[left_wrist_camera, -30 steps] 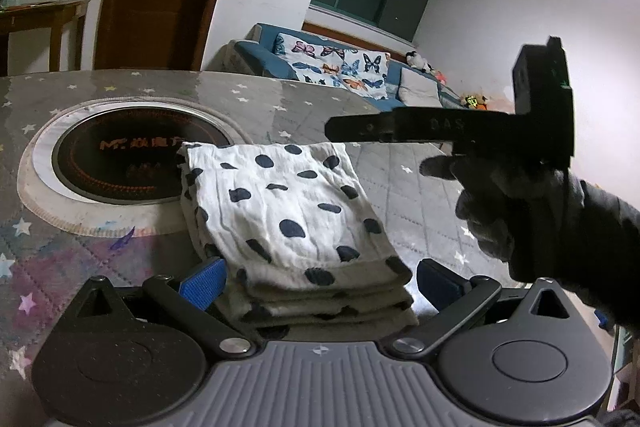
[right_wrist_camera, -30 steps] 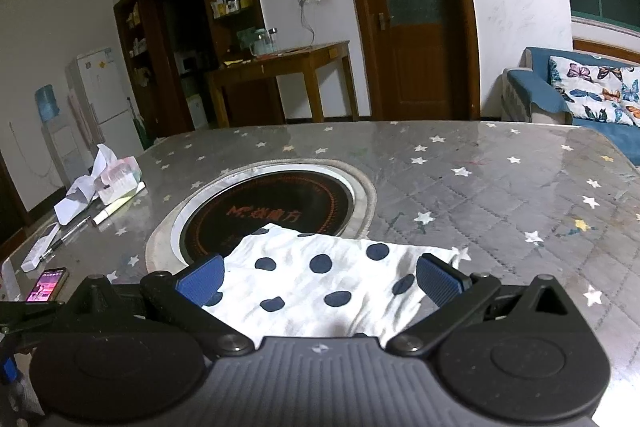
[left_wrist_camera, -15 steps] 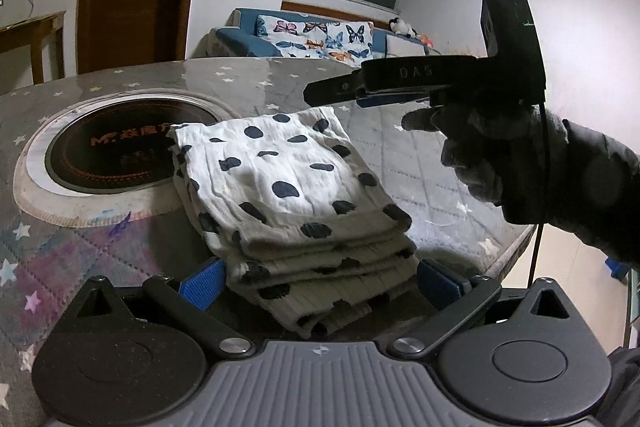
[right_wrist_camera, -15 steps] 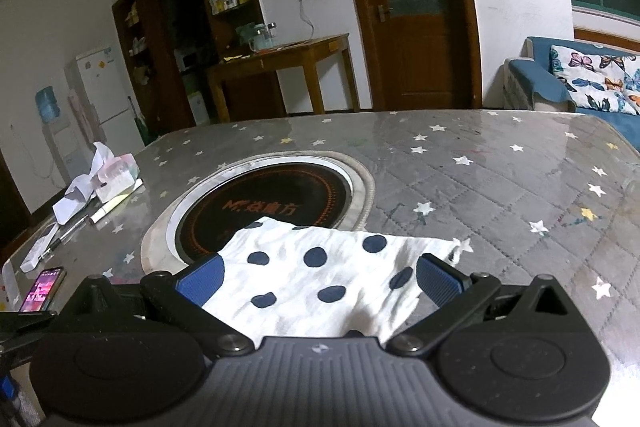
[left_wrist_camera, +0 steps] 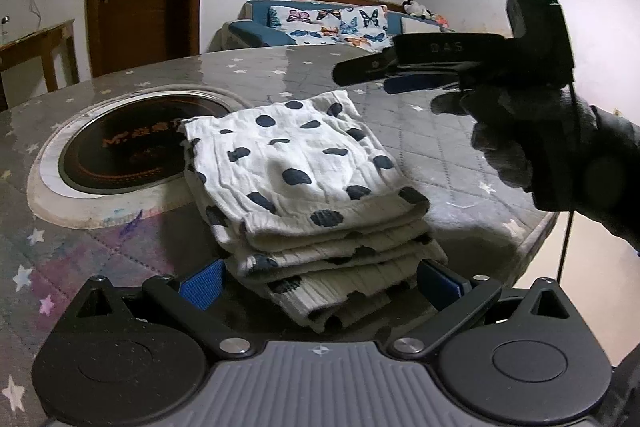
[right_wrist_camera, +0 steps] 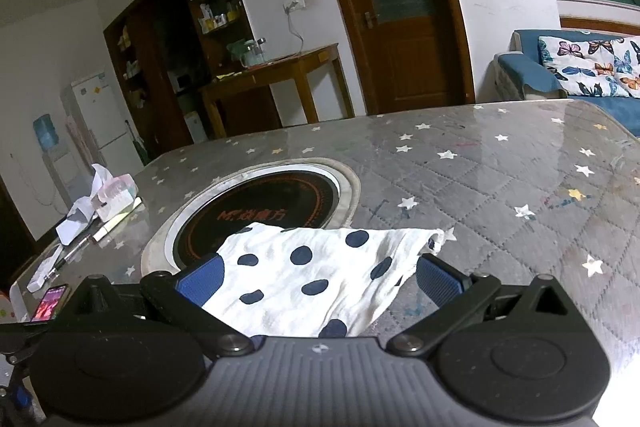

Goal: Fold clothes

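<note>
A white garment with dark blue dots lies folded in a thick stack on the grey starred table, partly over the round black cooktop. My left gripper is open, its blue pads either side of the stack's near edge, touching nothing I can see. My right gripper is open just above the garment. In the left wrist view the right gripper hovers above the table to the right of the stack, held in a dark-gloved hand.
The table's right edge is close to the stack. At the table's left side lie a tissue pack, pens and a phone. A sofa, a door and a wooden side table stand behind.
The left gripper has tilted and pulled slightly back from the stack. The right gripper has risen and shifted right, away from the garment's top.
</note>
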{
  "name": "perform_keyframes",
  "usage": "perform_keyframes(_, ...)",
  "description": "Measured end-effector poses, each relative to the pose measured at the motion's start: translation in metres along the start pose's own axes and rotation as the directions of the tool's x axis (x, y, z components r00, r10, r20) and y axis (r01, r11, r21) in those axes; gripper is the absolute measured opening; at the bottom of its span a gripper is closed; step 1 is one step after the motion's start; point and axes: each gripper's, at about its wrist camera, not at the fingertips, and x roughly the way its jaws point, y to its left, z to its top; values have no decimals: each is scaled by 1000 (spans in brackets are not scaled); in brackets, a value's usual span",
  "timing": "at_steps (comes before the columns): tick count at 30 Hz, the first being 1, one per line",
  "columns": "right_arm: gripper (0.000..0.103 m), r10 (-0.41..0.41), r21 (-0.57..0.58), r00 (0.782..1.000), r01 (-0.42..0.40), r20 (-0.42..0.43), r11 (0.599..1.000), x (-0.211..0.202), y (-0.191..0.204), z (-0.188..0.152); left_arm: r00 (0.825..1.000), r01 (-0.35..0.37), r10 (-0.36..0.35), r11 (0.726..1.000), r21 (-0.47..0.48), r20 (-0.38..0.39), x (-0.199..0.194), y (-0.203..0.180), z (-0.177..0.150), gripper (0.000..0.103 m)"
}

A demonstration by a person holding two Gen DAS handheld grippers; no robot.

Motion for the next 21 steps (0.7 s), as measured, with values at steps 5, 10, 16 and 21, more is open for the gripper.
perform_keyframes(5, 103, -8, 2, 1000, 8, 1, 1000, -3, -2, -2, 1000, -12, 12, 1000, -2, -2, 2, 1, 0, 103)
perform_keyframes(10, 103, -9, 11, 1000, 9, -6, 1000, -3, -5, -2, 999, -43, 43, 999, 6, -8, 3, 3, -4, 103)
perform_keyframes(16, 103, 90, -88, 992, -97, -88, 991, -2, 25, -2, 997, -66, 66, 998, -8, -32, 8, 7, -9, 103)
perform_keyframes(21, 92, 174, -223, 967, -214, -185, 951, -7, 66, -13, 997, -76, 76, 997, -4, -31, 7, 6, -10, 103)
